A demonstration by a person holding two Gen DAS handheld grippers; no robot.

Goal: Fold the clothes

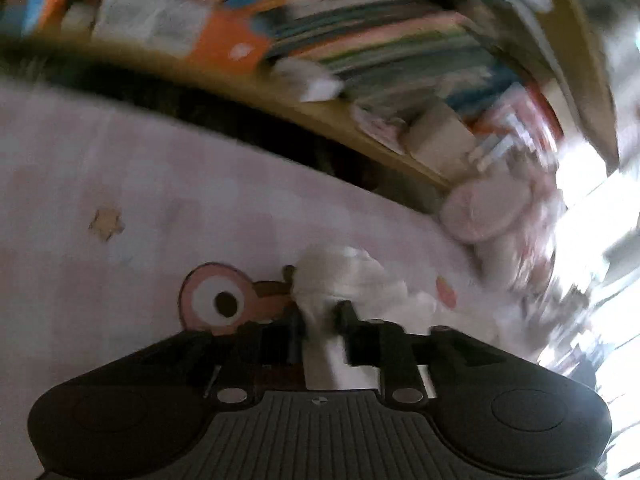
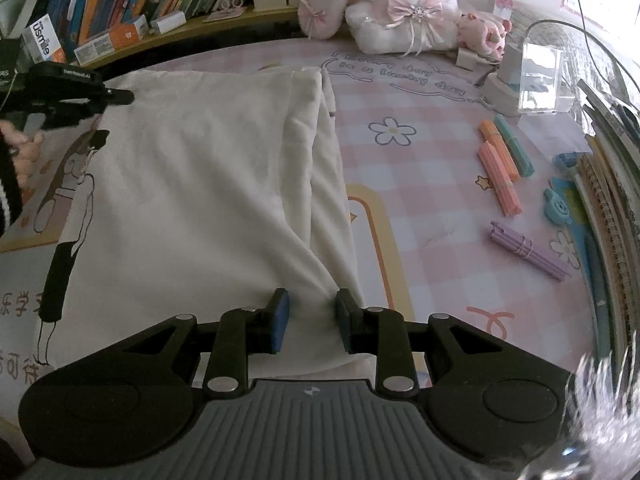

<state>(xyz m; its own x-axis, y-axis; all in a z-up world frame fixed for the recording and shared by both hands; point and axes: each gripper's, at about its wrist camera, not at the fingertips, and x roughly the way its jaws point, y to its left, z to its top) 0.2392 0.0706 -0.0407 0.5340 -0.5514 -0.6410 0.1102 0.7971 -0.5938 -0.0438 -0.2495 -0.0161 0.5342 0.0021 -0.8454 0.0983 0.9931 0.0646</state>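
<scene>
On the pink checked desk mat (image 2: 420,184) lies the cream-white cotton garment (image 2: 200,184), partly folded. The right gripper (image 2: 308,320) pinches its near hem; the left gripper (image 1: 318,320) clasps bunched white cloth.

1. The white shirt (image 2: 192,184) is soft cloth. It looks matt and has wrinkles.
2. The surface (image 2: 432,184) has a smooth pink checked cover with printed pictures.
3. The right claw (image 2: 308,316) is matt black plastic with shiny round metal pins and blue rubbery pads.
4. The bunny toy (image 2: 404,12) is fluffy plush with satin bows.
5. The clear box (image 2: 538,80) is shiny plastic.
</scene>
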